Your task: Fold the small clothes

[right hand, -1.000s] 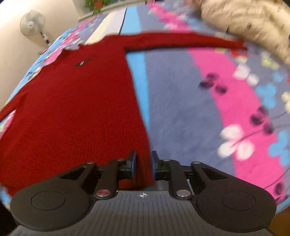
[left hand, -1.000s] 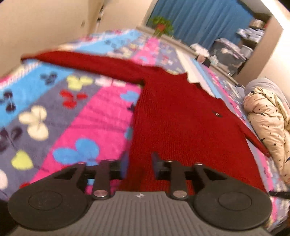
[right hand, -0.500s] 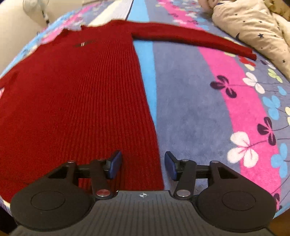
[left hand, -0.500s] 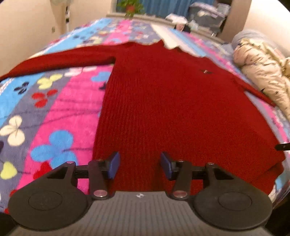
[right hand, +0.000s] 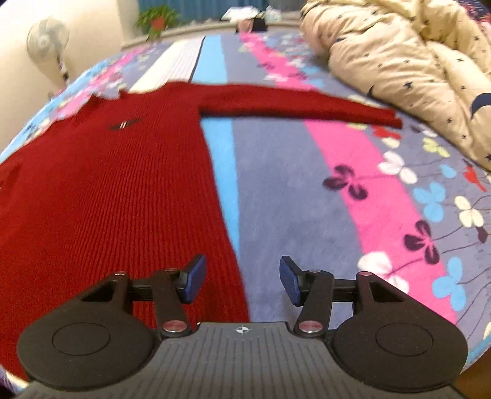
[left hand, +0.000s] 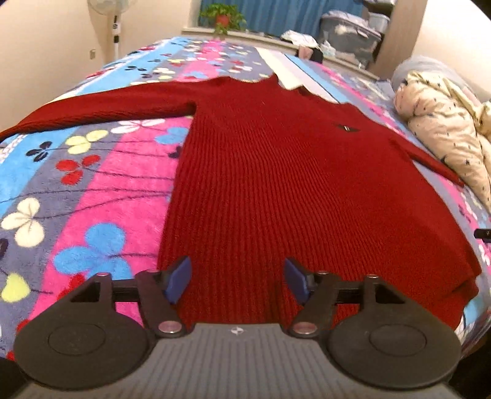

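A dark red knitted sweater (left hand: pixel 282 184) lies flat and face up on a bed, both sleeves spread sideways. In the left wrist view my left gripper (left hand: pixel 237 280) hovers over the hem near the sweater's left edge; its jaws are opening and the blue pads (left hand: pixel 178 277) stand apart, off the knit. In the right wrist view the sweater (right hand: pixel 101 190) fills the left half. My right gripper (right hand: pixel 242 280) is open over the sweater's right hem corner, and its pads (right hand: pixel 195 277) press on nothing.
A fleece blanket (left hand: pixel 92 190) with pink, blue and grey stripes and flower prints covers the bed. A bunched cream duvet (right hand: pixel 408 67) with star prints lies at the right. A standing fan (right hand: pixel 49 49), a potted plant (left hand: pixel 222 17) and blue curtains are at the far end.
Both grippers let go of the sweater's hem and their jaws spread apart. The sweater, held a second ago, now lies flat on the blanket. The left view has swung toward the sweater's middle.
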